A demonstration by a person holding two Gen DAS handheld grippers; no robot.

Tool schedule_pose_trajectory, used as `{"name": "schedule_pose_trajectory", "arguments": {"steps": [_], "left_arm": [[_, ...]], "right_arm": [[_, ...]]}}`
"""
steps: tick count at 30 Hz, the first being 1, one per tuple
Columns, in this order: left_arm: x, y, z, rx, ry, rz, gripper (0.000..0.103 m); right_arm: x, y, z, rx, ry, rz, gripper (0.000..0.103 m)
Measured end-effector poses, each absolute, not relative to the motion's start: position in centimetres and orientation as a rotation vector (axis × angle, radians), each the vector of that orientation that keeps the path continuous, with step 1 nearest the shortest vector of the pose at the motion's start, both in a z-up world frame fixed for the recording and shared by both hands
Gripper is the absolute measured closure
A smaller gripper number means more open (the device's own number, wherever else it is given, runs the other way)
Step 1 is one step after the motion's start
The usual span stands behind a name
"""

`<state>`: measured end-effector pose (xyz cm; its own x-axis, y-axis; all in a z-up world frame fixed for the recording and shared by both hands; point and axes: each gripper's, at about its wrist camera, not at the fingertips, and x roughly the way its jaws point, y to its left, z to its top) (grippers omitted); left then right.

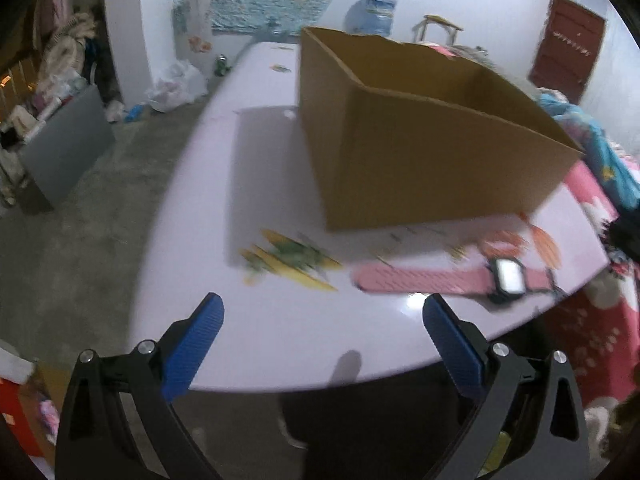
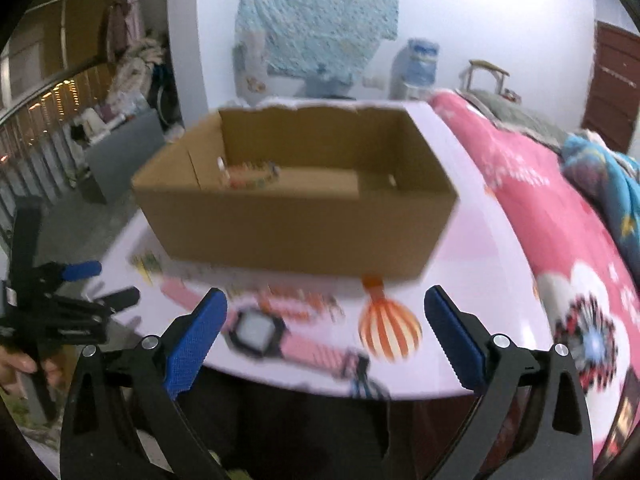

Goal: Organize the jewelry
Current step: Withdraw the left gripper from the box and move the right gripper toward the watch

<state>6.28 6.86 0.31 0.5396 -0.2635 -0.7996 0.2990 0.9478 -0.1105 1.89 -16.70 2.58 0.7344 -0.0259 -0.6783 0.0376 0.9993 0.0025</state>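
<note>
The left hand-held gripper (image 1: 323, 308), black-framed with blue ribbed pads, is released, its jaws spread wide with nothing between them, poised above the near edge of the pale lilac glossy worktop (image 1: 280, 332). At about one o'clock from it lies the pink-strapped wristwatch with a square black-rimmed face (image 1: 460, 278), flat on the worktop, and at about eleven o'clock sits a blurred green and yellow print or ornament (image 1: 290, 260); which of the two it is cannot be told. Beyond both, at twelve o'clock, stands the open brown cardboard box (image 1: 420, 160), near the watch but apart from it. The right hand-held gripper (image 2: 326, 306), of the same build, is likewise released and empty, jaws wide. The watch (image 2: 280, 340) lies just under its left pad, and an orange and white striped balloon picture (image 2: 390, 330) shows on the worktop at about twelve o'clock. Farther on, the box (image 2: 296, 224) holds a blurred multicoloured beaded string (image 2: 250, 176) against its far left inside corner. At nine o'clock in the right wrist view, the left hand-held gripper (image 2: 80, 284) appears, gripped by a hand (image 2: 24, 364). At three o'clock a pink patterned bedspread (image 2: 560, 248) lies beside the worktop.
</note>
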Motion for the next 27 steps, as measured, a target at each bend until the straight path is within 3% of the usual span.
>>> {"name": "schedule_pose_trajectory", "arguments": {"steps": [8, 13, 27], "left_arm": [[-0.3, 3.7, 0.2, -0.138, 0.945, -0.507, 0.005], [-3.5, 0.5, 2.1, -0.045, 0.898, -0.597, 0.005], [-4.1, -0.5, 3.4, -0.05, 0.919, -0.726, 0.005]], "right_arm": [[-1.4, -18.9, 0.6, 0.07, 0.682, -0.118, 0.008], [-3.2, -19.7, 0.9, 0.117, 0.638, -0.113, 0.008], [-5.1, -18.7, 1.7, 0.066, 0.538, -0.105, 0.008]]}}
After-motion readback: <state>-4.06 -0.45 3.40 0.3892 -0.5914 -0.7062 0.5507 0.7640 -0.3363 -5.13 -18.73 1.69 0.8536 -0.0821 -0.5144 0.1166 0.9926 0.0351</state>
